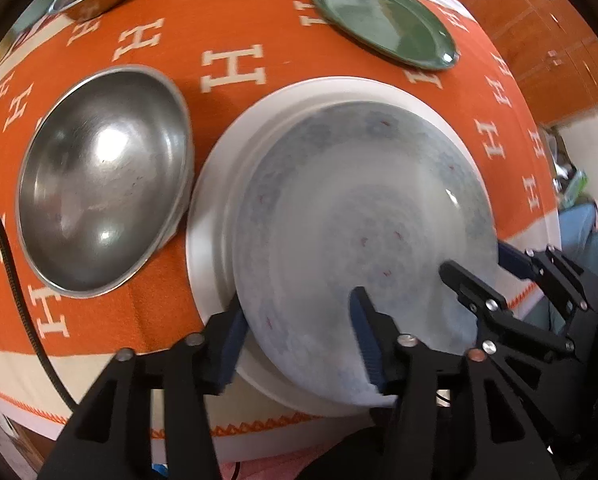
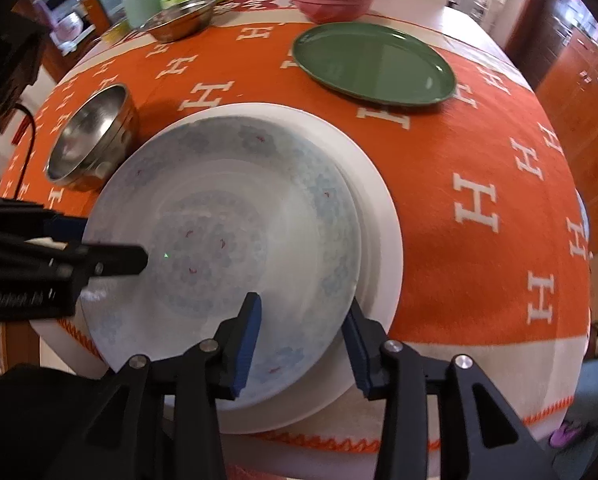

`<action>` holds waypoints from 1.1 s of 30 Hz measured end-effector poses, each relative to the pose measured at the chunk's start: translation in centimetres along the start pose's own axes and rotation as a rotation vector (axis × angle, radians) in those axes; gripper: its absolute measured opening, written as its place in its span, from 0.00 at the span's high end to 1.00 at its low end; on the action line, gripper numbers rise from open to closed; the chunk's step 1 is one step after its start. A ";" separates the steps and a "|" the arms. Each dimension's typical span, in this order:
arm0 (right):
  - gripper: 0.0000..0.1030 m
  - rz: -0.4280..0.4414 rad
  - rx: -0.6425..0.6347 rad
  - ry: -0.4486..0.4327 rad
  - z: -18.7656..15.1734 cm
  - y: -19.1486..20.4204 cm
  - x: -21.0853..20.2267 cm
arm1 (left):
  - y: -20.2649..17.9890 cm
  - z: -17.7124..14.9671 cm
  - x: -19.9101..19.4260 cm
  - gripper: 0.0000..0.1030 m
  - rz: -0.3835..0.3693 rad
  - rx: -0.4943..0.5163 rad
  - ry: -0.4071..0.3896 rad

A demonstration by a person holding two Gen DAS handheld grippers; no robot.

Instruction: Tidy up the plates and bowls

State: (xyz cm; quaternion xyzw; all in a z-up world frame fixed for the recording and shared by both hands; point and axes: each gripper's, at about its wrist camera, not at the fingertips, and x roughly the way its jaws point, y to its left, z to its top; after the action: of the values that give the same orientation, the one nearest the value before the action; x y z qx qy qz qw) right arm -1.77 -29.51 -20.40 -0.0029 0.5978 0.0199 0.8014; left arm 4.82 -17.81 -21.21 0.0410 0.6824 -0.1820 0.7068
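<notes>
A blue-patterned plate (image 1: 359,216) lies on a larger white plate (image 1: 207,208) near the table's front edge; both also show in the right wrist view, the patterned plate (image 2: 227,224) on the white plate (image 2: 379,208). My left gripper (image 1: 299,332) is open and straddles the patterned plate's near rim. My right gripper (image 2: 303,340) is open and straddles the rim on the other side; it also shows in the left wrist view (image 1: 479,264). A green plate (image 2: 373,62) lies farther back. A steel bowl (image 1: 103,180) sits left of the stack.
An orange tablecloth (image 2: 479,152) with white H letters covers the table. A second steel bowl (image 2: 179,20), a pink bowl (image 2: 331,0) and a pale green cup (image 2: 143,2) stand at the back. A black cable (image 1: 15,280) hangs at the left edge.
</notes>
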 end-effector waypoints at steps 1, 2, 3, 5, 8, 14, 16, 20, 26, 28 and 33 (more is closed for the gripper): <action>0.54 -0.020 0.003 -0.018 0.0 0.2 -0.3 | -0.3 -0.1 -0.3 0.46 0.012 0.028 -0.006; 0.50 -0.042 0.006 -0.043 0.0 0.5 -0.8 | -0.5 -0.2 -0.5 0.46 0.025 0.052 -0.012; 0.46 -0.056 0.010 -0.057 -0.1 0.6 -1.2 | -0.7 -0.3 -0.7 0.46 0.035 0.073 -0.016; 0.41 -0.082 0.030 -0.079 0.0 0.9 -2.0 | -1.0 -0.5 -1.5 0.42 0.033 0.114 -0.033; 0.41 -0.111 0.073 -0.103 -0.1 1.1 -3.1 | -1.5 -0.7 -3.4 0.39 0.004 0.172 -0.080; 0.41 -0.140 0.174 -0.149 -0.9 1.6 -5.2 | -2.5 -0.5 -7.6 0.33 -0.058 0.283 -0.184; 0.41 -0.140 0.220 -0.170 -1.1 1.6 -6.1 | -2.5 -0.5 -8.9 0.31 -0.076 0.312 -0.218; 0.41 -0.162 0.303 -0.229 -1.5 1.8 -8.1 | -2.3 -0.1 -10.7 0.30 -0.110 0.342 -0.260; 0.41 -0.191 0.381 -0.342 -1.8 1.9 -10.6 | -1.4 0.1 -12.6 0.30 -0.150 0.345 -0.331; 0.41 -0.180 0.403 -0.376 -1.7 1.7 -11.4 | -1.2 0.2 -13.3 0.30 -0.161 0.341 -0.362; 0.41 -0.171 0.430 -0.461 -1.0 0.9 -12.9 | -1.4 0.7 -14.6 0.30 -0.117 0.357 -0.443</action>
State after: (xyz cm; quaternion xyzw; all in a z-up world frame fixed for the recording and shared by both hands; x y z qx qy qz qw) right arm -6.43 -29.05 -8.27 0.1207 0.3888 -0.1743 0.8966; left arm 4.99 -16.39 -6.56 0.0844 0.4697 -0.3443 0.8085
